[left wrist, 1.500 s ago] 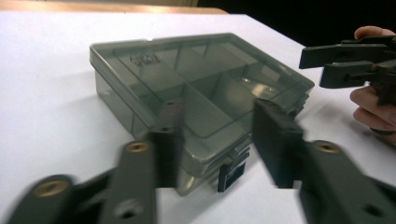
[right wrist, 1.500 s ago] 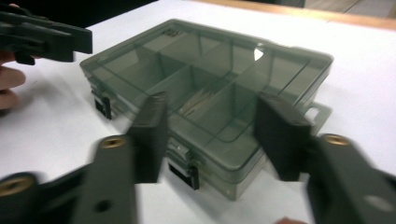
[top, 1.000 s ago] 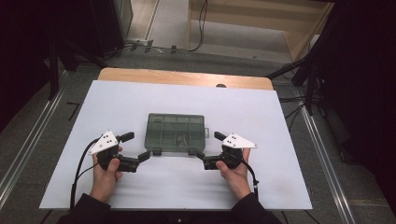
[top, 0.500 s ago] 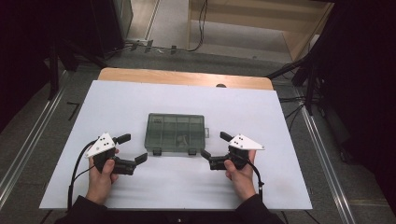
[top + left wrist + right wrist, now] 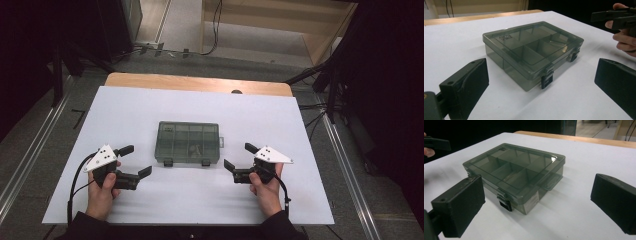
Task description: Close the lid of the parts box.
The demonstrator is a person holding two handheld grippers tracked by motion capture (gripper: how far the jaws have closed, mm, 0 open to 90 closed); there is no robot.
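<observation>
- Your smoky clear compartment box sits mid-table, lid down, both front latches apparently shut; nothing looks opened yet.
- Your left gripper and right gripper flank its near corners, clear of it, fingers spread wide and empty.
- Opening appears still ahead of you.
- The white table is otherwise bare; nothing blocks your reach.
</observation>
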